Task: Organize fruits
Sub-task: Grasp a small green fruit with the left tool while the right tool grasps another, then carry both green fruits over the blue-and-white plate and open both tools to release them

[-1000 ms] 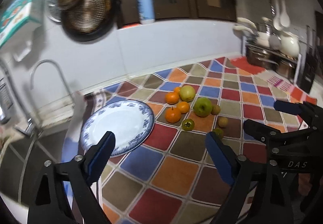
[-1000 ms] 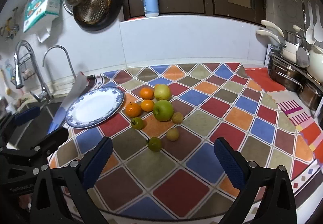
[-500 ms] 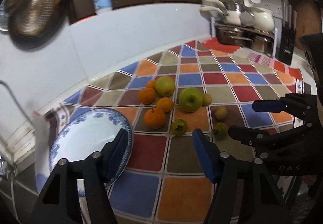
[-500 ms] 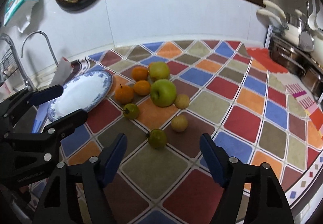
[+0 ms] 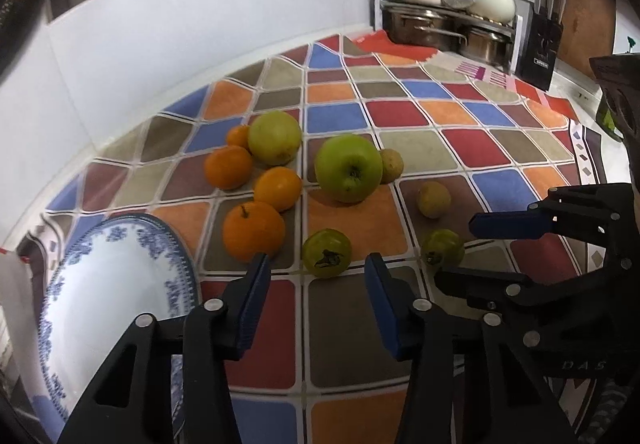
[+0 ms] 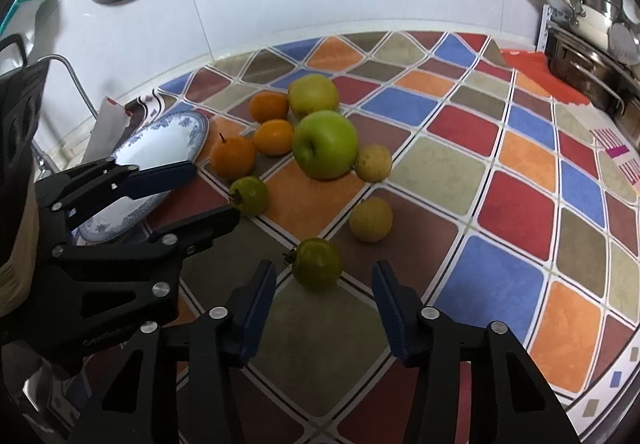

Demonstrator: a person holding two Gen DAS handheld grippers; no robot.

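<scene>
Left tool (image 5: pixel 316 270): jaws just narrowing, part open, nothing held; small green fruit (image 5: pixel 327 253) sits just ahead of gap, untouched. Plate (image 5: pixel 80 308) at left on counter (image 5: pixel 480 148), bare. Oranges (image 5: pixel 253 231) beside plate, then big green apple (image 5: pixel 348 168), small yellowish fruits (image 5: pixel 434 199). Right tool (image 6: pixel 323 284): jaws also just narrowing, part open, empty; second small green fruit (image 6: pixel 317 263) at mouth, pads apart from it.

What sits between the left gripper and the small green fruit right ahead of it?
Nothing visible. The left gripper, jaws just closing, is empty, and only bare tablecloth lies between it and the small green fruit.
</scene>
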